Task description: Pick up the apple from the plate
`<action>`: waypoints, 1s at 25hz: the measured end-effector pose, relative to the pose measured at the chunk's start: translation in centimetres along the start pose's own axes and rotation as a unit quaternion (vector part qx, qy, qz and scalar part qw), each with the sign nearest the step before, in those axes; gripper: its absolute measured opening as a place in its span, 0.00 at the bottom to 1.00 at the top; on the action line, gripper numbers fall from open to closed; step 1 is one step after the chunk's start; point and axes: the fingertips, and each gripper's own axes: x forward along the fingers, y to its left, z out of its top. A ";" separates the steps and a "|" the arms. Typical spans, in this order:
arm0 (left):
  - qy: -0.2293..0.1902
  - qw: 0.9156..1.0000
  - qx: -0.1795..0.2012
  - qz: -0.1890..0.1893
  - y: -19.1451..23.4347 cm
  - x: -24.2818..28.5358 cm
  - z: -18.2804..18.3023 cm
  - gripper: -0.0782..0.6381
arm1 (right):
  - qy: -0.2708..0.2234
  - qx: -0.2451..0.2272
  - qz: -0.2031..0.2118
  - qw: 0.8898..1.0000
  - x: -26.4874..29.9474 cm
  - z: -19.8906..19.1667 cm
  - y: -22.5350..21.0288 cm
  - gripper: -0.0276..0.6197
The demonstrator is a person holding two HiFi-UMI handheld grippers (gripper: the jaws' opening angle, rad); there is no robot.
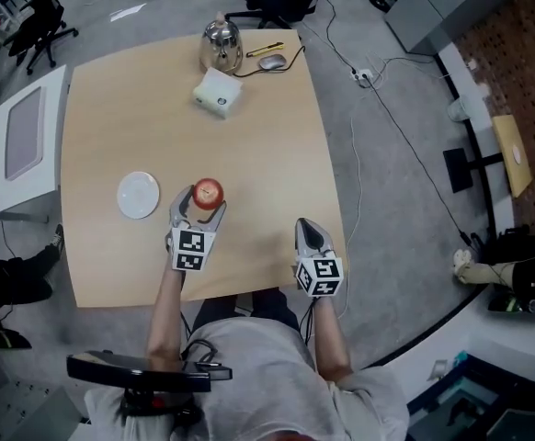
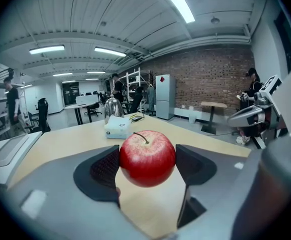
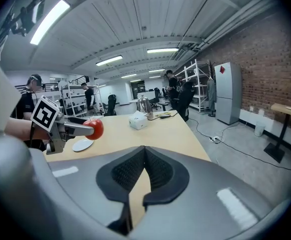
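Observation:
A red apple [image 1: 208, 192] with a short stem hangs above the wooden table, clamped between the jaws of my left gripper [image 1: 201, 202]. In the left gripper view the apple [image 2: 147, 157] fills the gap between both dark pads, clear of the tabletop. The small white plate [image 1: 138, 195] lies bare on the table just left of that gripper. My right gripper [image 1: 310, 232] hovers over the table's near edge, jaws pressed together with nothing in them. From the right gripper view the apple [image 3: 95, 128] and the plate [image 3: 82, 145] show at the left.
At the table's far end stand a white box [image 1: 217, 93], a metal kettle [image 1: 221, 45], a computer mouse [image 1: 272, 61] and a pencil [image 1: 265, 50]. A white side table [image 1: 21, 141] adjoins the left edge. Cables run over the floor to the right.

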 end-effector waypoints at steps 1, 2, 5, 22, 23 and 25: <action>-0.001 1.000 0.002 -0.005 -0.7 0.4 0.1 0.63 | 0.000 0.002 -0.004 1.000 -0.2 -0.2 -0.6 0.05; -0.001 1.000 0.004 -0.010 -1.4 0.8 0.2 0.63 | 0.000 0.004 -0.007 1.000 -0.4 -0.4 -1.2 0.05; -0.005 1.000 0.009 -0.024 -3.2 1.9 0.6 0.63 | -0.001 0.008 -0.017 1.000 -0.9 -0.8 -2.6 0.05; 0.005 0.995 0.039 -0.090 -11.7 6.8 1.5 0.63 | -0.001 0.037 -0.062 0.997 -3.9 -2.4 -9.6 0.05; 0.005 0.995 0.040 -0.093 -12.0 7.1 1.5 0.63 | 0.000 0.039 -0.065 0.997 -3.9 -2.5 -9.9 0.05; 0.003 0.994 0.039 -0.102 -12.7 7.7 1.6 0.63 | 0.003 0.042 -0.069 0.997 -3.8 -2.7 -10.6 0.05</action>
